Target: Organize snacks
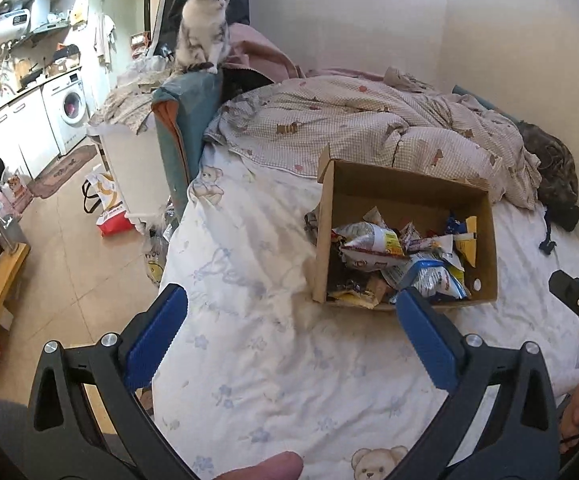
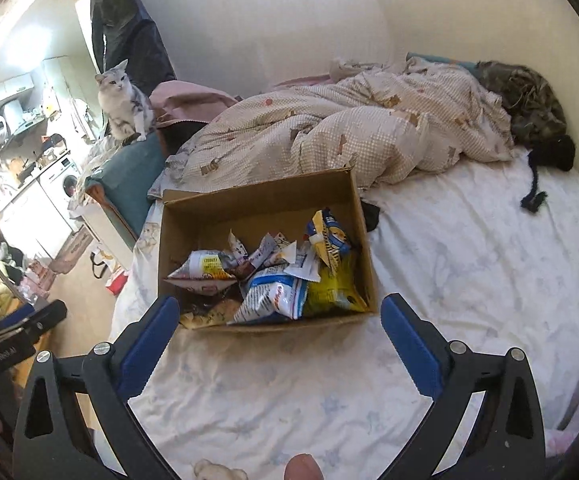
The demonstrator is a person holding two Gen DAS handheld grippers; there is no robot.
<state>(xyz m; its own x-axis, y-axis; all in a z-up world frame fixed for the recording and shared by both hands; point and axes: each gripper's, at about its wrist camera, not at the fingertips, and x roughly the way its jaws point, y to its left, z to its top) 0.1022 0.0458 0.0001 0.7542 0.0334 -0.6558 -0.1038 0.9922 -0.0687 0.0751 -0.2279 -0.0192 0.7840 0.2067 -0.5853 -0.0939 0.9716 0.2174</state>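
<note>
Nearest, the left gripper (image 1: 289, 304) and right gripper (image 2: 279, 312) hang over the bed sheet (image 2: 469, 264) with fingers spread wide, nothing between them. Beyond, the cardboard box (image 2: 265, 200) of snack packets (image 2: 273, 296) sits mid-bed, its far side against the rumpled duvet (image 2: 369, 136). A cat (image 1: 205, 28) sits past the bed's far left corner.

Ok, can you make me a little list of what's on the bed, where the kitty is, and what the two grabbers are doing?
box: brown cardboard box, open, on the white floral bedsheet
snacks: crinkly snack packets piled inside the box
blanket: checked beige quilt, bunched behind the box
cat: grey-and-white cat sitting on a teal cushion beside the bed
left gripper: open, empty, above the sheet
right gripper: open, empty, near the box's front edge
</note>
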